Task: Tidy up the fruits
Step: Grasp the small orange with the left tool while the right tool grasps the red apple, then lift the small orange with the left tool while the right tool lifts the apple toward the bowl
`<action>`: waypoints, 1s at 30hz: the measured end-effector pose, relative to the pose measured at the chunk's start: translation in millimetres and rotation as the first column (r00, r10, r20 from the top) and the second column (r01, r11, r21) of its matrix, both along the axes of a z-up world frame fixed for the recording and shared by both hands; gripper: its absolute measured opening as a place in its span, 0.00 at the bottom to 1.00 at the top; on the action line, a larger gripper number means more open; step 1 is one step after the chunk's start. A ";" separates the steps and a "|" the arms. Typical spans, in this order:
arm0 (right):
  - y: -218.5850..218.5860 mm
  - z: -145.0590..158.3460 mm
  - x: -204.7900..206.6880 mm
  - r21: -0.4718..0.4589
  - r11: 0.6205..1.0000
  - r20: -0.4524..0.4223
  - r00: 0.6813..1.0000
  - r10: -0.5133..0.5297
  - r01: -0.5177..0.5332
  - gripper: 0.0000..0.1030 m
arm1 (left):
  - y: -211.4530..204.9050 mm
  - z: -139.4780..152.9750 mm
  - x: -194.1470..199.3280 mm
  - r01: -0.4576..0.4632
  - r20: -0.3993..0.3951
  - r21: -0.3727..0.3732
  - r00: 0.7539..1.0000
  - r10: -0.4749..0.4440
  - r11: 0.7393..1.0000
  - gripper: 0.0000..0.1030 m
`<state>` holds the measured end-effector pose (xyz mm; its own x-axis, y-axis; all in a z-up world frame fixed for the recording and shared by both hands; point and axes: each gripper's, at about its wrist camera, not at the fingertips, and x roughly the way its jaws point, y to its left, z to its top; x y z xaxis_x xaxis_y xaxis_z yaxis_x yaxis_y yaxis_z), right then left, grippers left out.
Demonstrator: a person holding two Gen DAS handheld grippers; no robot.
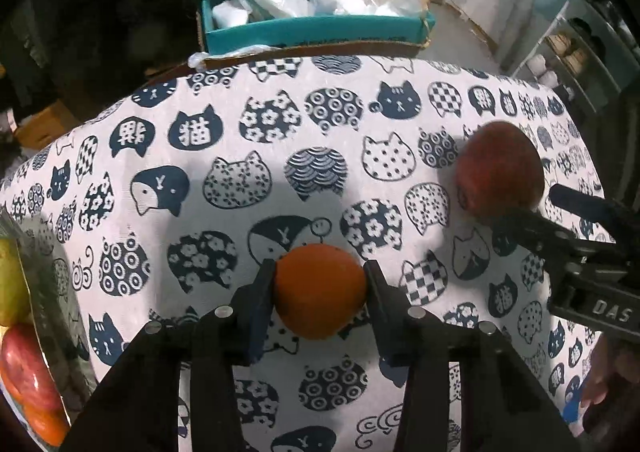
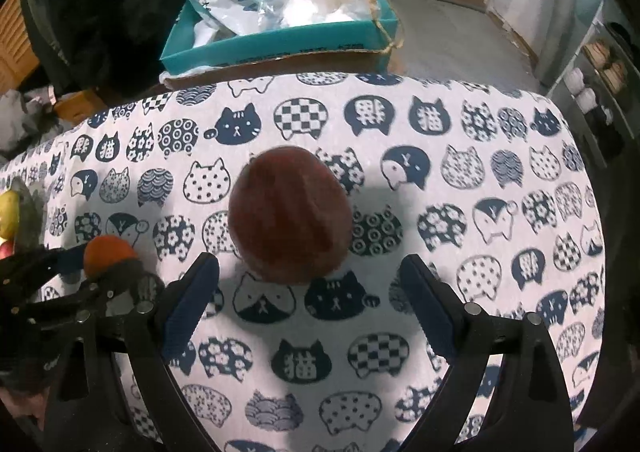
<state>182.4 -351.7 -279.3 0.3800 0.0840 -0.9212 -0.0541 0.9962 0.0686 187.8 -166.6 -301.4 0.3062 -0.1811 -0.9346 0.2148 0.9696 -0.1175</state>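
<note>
left gripper pinches the orange on the cat-print cloth — right gripper spread wide, red apple just ahead.

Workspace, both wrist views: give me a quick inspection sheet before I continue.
Surface: cat-print tablecloth, flat.
Job's things: orange and red apple on the cloth; fruit container at left edge with more fruit.
Clutter: nothing seen on the cloth.
Grippers: left gripper shut on the orange; right gripper open, just short of the red apple.
Cables: nothing seen.
Surroundings: teal box of plastic bags behind the table; shelves at right.
</note>
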 end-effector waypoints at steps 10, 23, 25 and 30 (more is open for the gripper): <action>12.3 -23.5 22.8 0.004 1.000 -0.041 0.999 0.028 -0.028 0.88 | 25.7 9.3 6.5 -0.052 0.038 0.002 0.998 0.051 0.999 0.42; 19.8 -27.8 25.0 -0.042 0.998 -0.017 0.999 0.036 -0.036 0.69 | 39.4 20.9 2.5 -0.065 0.068 0.004 0.996 0.065 0.998 0.42; 20.3 -27.4 22.0 -0.044 0.998 -0.012 0.999 0.040 -0.041 0.69 | 40.3 24.0 1.0 -0.065 0.074 0.003 0.995 0.064 0.998 0.42; 21.3 -20.3 12.3 -0.040 0.998 0.018 0.999 0.047 -0.046 0.69 | 41.3 33.7 -5.3 -0.061 0.099 0.007 0.993 0.060 0.998 0.42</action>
<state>194.8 -330.4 -299.6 0.3941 0.0654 -0.9167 -0.1011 0.9945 0.0275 182.6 -125.3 -267.7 0.4067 -0.1505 -0.9011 0.1655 0.9822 -0.0893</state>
